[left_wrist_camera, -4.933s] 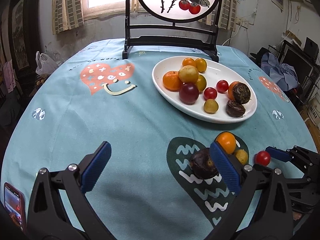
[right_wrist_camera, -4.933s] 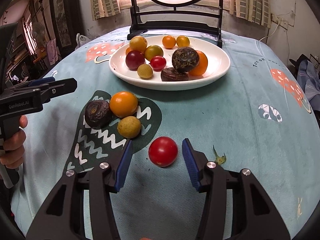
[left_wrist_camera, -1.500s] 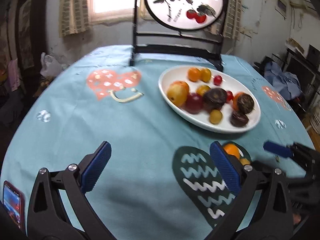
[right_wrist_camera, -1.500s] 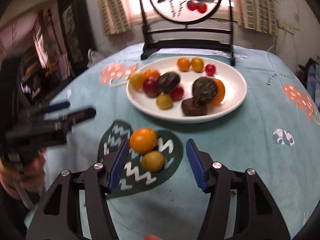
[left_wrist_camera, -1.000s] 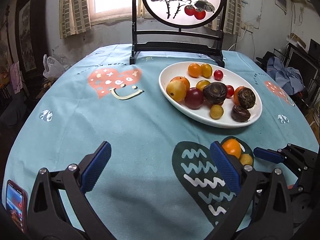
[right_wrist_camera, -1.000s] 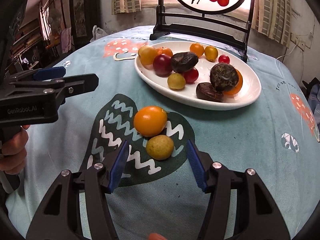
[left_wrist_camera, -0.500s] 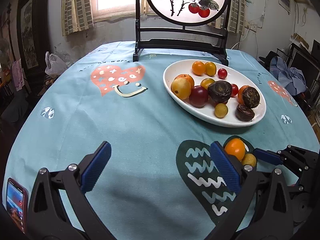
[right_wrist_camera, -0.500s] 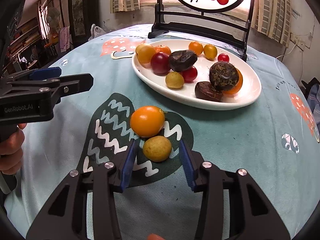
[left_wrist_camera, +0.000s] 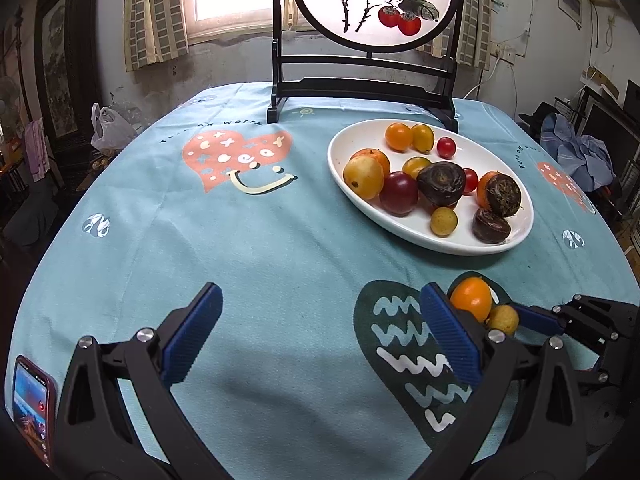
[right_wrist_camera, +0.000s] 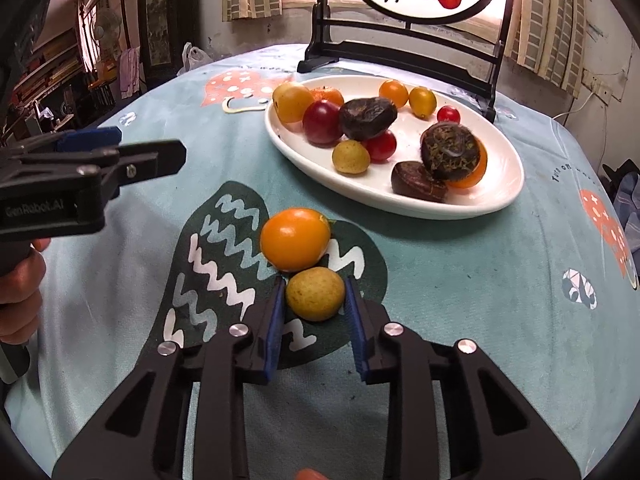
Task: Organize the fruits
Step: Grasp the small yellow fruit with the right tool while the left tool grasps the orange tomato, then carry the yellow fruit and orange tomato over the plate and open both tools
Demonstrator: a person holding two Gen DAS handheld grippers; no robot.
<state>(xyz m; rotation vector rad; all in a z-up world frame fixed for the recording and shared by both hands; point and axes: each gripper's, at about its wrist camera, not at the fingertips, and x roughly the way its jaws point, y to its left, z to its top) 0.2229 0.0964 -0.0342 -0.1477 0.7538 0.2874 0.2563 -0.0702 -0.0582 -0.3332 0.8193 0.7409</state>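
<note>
A small yellow fruit lies on the dark heart print of the teal tablecloth, touching an orange fruit just beyond it. My right gripper has its blue pads closed against both sides of the yellow fruit. Both fruits also show in the left wrist view: the yellow fruit and the orange fruit. A white oval plate beyond holds several fruits. My left gripper is open and empty, low over the cloth to the left.
A black wooden stand with a round painted screen stands behind the plate. A phone lies at the near left table edge. Clothes and clutter lie off the table at right.
My right gripper has moved forward and closed from wide open onto the small yellow fruit. Earlier, the red tomato and the dark fruit went from the cloth to the plate. The left gripper stays open.
</note>
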